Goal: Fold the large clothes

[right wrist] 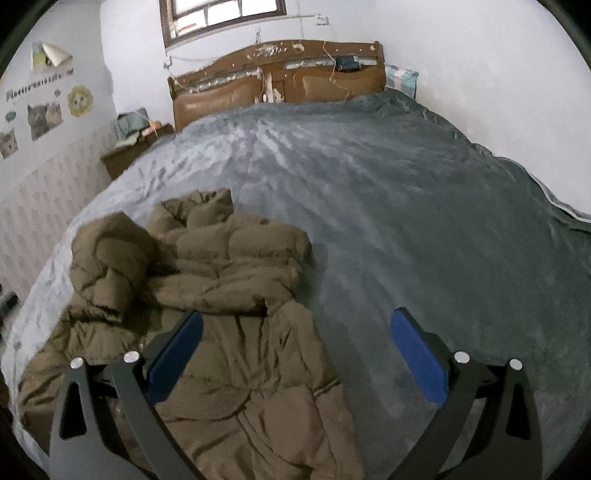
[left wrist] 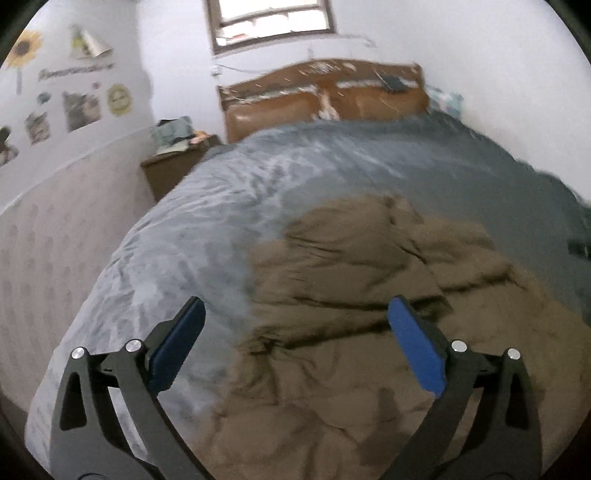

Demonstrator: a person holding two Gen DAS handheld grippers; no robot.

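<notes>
A brown puffer jacket lies crumpled on the near part of a bed with a grey blanket. My left gripper is open and empty, held above the jacket's left edge. In the right wrist view the jacket lies at the lower left with a sleeve bunched up at its far left. My right gripper is open and empty above the jacket's right edge and the blanket.
A wooden headboard stands at the far end under a window. A nightstand with clutter stands left of the bed. Walls run along the left and right sides.
</notes>
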